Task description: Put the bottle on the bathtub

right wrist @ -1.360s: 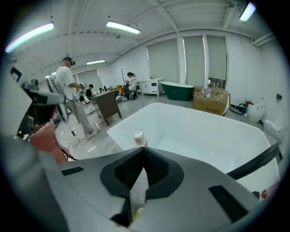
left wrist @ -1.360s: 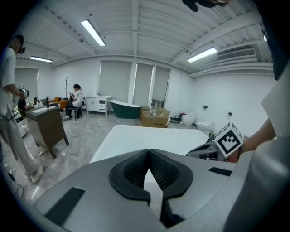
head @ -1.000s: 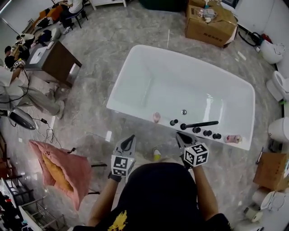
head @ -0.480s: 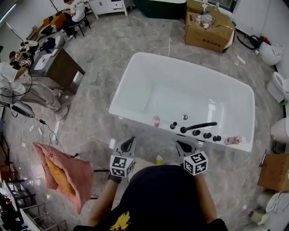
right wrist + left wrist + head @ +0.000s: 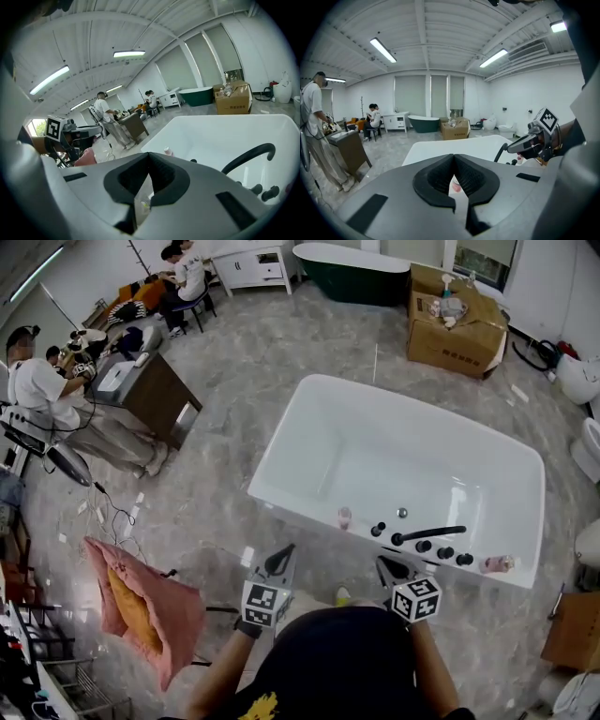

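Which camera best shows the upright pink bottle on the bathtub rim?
The head view: the pink bottle stands whole on the bathtub rim. The left gripper view shows a sliver between the fingers; the right, only its top.

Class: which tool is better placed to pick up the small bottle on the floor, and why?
Probably the right tool: the bottle lies nearer it and shows just behind its shut jaws in its own view. The left tool looks past at a pink bottle on the bathtub rim.

- Bathtub [image 5: 375, 442] straight ahead, bottle [image 5: 344, 517] on its near rim, left of the faucet [image 5: 427, 534].
- Second bottle [image 5: 497, 564] on the rim's right end.
- Cardboard box [image 5: 455, 334] behind the tub.
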Motion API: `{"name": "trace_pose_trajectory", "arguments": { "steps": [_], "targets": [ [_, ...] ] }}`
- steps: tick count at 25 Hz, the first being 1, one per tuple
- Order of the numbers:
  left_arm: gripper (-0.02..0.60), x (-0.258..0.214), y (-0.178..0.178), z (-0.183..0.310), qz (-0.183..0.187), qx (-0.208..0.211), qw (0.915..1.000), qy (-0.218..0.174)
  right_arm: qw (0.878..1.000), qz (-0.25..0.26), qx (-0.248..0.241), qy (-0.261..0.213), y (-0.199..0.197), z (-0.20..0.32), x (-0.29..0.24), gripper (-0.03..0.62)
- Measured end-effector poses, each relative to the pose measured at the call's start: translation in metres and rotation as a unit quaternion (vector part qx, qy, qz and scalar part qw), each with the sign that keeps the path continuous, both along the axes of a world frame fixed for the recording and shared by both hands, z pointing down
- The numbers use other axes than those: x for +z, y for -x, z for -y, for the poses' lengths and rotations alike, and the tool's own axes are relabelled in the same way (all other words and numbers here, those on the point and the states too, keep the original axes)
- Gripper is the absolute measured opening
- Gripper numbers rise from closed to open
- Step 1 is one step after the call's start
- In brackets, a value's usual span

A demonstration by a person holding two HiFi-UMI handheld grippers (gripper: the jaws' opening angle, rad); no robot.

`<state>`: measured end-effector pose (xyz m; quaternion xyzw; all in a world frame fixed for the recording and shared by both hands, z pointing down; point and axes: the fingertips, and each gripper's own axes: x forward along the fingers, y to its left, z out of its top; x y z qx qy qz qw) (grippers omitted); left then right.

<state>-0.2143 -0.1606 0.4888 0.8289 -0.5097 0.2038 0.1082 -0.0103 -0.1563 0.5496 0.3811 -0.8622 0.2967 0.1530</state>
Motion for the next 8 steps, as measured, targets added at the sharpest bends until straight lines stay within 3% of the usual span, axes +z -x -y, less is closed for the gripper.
{"name": "trace_pose_trajectory", "arguments": {
  "steps": [8],
  "targets": [
    [0.017,0.009,0.038,-0.010,0.013,-0.031,0.9994,0.006,0.999,-0.009,-0.048,0.004,0.042,0.003,0.013,0.000]
  ]
}}
